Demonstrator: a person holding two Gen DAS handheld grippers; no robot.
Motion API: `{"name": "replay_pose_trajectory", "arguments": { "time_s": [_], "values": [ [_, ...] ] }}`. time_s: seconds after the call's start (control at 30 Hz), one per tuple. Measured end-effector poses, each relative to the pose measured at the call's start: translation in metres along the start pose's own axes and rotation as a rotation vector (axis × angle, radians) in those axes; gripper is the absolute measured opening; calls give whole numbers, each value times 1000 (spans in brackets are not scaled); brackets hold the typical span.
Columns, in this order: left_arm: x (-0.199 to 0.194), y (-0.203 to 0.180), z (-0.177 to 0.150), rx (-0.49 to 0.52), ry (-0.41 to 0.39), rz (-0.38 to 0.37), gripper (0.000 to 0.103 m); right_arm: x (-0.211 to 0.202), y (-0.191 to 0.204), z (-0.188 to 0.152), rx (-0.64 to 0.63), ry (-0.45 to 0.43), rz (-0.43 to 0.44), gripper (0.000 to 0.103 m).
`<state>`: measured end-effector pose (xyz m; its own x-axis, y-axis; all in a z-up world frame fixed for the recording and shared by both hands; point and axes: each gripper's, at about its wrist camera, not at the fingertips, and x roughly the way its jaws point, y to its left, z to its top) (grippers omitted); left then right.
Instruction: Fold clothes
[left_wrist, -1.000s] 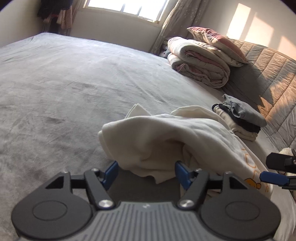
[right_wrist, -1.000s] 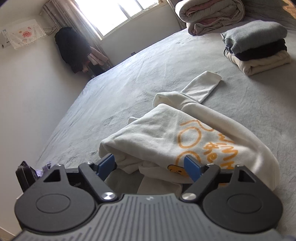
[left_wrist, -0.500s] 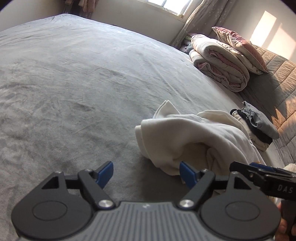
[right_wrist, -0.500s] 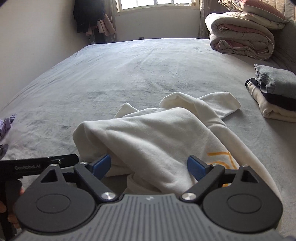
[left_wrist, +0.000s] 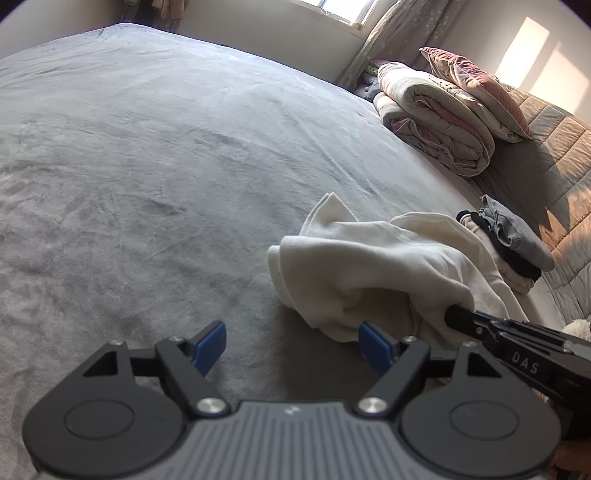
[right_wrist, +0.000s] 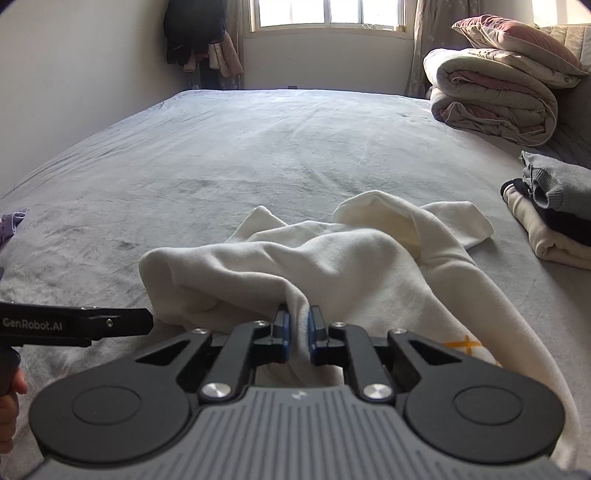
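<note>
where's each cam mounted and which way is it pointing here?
Left wrist: on the left tool, angled down across the grey bed; jaws open over bare blanket beside the cream sweatshirt; right tool enters from the right.
Right wrist: on the right tool, facing the window; jaws have just closed, pinching a sweatshirt fold; left tool's finger and a hand at the left.
Shared: sweatshirt, bed, folded clothes stack, rolled duvet, each other's tool.
</note>
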<state>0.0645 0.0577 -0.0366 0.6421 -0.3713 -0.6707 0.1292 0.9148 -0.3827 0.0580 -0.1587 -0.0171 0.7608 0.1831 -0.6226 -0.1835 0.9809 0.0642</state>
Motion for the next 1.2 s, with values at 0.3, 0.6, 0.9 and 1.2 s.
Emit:
{"name": "replay_pose_trajectory", "arguments": {
  "time_s": [0.3,0.6,0.9,1.2],
  "values": [
    [-8,0,-1,16,-24,-9,80,-40,-8,-5,92,14,178,10],
    [-26,10,3,-20,-68,-9,80,-64,-3,-16,146,72,362,10],
    [-36,18,4,-53,-76,-22,80,-74,13,-39,91,177,501,10],
    [-36,-2,2,18,-51,-52,80,-76,20,-65,-3,296,589,10]
  ]
}}
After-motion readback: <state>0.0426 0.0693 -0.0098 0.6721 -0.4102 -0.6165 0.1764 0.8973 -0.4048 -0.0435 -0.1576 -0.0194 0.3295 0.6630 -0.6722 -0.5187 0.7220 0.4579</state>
